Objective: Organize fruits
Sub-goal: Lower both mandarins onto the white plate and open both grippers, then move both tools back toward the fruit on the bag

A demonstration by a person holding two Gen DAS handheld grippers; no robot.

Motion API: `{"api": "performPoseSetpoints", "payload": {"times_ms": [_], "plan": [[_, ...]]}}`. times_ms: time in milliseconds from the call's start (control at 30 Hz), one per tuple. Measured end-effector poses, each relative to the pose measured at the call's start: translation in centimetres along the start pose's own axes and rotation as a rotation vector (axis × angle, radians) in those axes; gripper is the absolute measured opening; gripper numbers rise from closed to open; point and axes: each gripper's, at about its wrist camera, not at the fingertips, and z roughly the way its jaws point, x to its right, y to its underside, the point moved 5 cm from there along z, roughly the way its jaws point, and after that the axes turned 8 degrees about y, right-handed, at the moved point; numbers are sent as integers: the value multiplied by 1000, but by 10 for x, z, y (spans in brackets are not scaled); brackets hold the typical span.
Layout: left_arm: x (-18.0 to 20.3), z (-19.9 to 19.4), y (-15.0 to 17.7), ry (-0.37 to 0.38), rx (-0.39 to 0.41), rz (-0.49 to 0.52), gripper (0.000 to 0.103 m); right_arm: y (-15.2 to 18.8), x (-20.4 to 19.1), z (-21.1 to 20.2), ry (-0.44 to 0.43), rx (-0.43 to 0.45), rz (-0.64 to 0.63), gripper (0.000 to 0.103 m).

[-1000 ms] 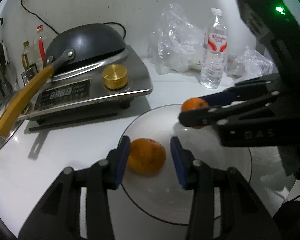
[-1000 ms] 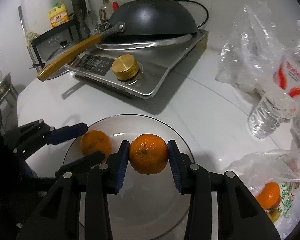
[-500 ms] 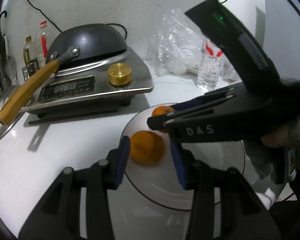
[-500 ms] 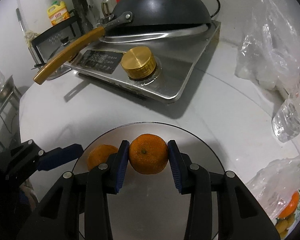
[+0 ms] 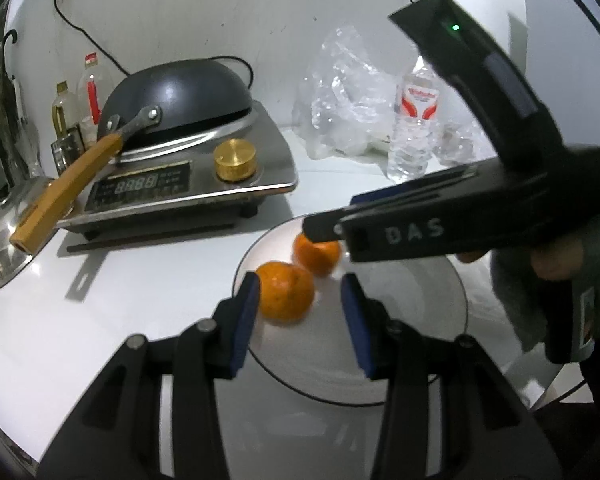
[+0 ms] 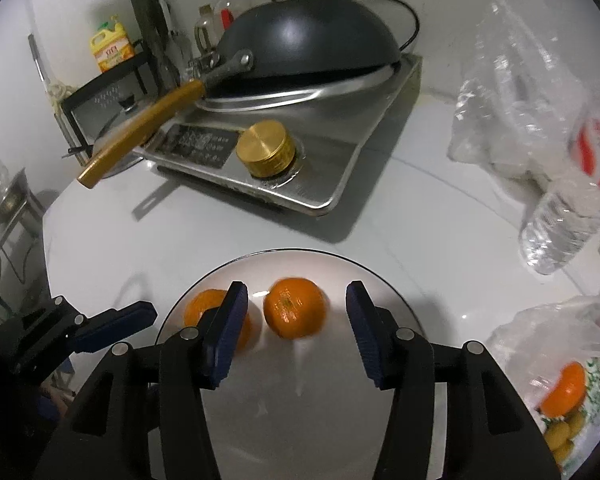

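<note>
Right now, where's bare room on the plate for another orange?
Free: the plate's near half, toward the grippers, and its right side. Crowded: the far left, where two oranges sit side by side. Right gripper, jaws just opened, straddles one.

plate point(image 6: 384, 280): glossy white | cooker point(image 6: 340, 152): brushed metal | wok handle point(image 6: 140, 136): wood

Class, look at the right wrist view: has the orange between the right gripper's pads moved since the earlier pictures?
Yes. The orange has been released and now sits on the plate beside the other orange, as the right gripper has just been opening.
</note>
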Motion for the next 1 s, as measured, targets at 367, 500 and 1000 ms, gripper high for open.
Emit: {"api": "performPoseSetpoints", "payload": {"times_ms": [367, 500, 1000], "plan": [[35, -17, -8, -2, 15, 9, 45, 19, 26, -51, 49, 53, 14, 54], [45, -22, -10, -1, 22, -1, 51, 29, 35, -67, 65, 67, 23, 54], [95, -19, -25, 7, 5, -2, 52, 66, 83, -118, 108, 108, 59, 54]]}}
